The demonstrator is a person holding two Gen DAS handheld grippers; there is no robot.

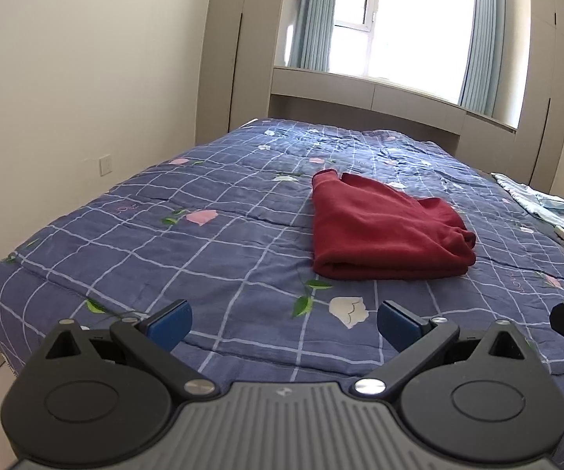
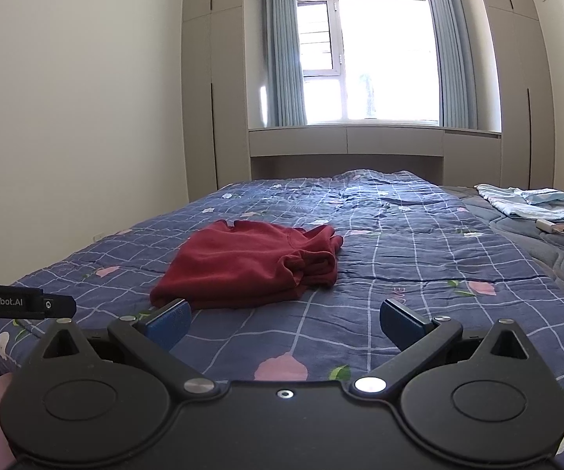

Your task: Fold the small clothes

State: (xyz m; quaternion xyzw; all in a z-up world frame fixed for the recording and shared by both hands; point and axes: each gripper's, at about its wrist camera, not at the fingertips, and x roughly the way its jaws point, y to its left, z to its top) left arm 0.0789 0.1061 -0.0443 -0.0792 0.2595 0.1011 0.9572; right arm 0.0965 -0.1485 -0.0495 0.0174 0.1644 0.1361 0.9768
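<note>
A bed (image 1: 211, 235) fills the lower half of both views, covered by a blue quilt (image 2: 418, 258) with a pale grid and pink and white flowers. Beyond the bed's far end stand beige built-in wardrobes (image 2: 211, 90) either side of a bright window (image 2: 375, 58) hung with blue-grey curtains (image 2: 285, 51). Ahead of both grippers, on the quilt, lies a dark red garment (image 1: 383, 231), folded into a rough rectangle with several layers showing at its near edge; one narrow part sticks out at the far left corner in the left wrist view. It sits ahead and slightly right of the left gripper (image 1: 283, 323) and ahead and slightly left of the right gripper (image 2: 285, 323), with the near left corner just past the right gripper's left fingertip. Further off to the right of both grippers, near the bed's edge, lies a crumpled pale blue cloth (image 2: 524, 199) on a grey padded cover. The left gripper hovers low over the quilt with its blue-padded fingers (image 1: 170, 323) spread wide apart and nothing between them; the right gripper is likewise spread wide and empty. Part of the left gripper's body, marked GenRobot.AI, shows at the left edge of the right wrist view, and a black piece of the right gripper shows at the right edge of the left wrist view.
</note>
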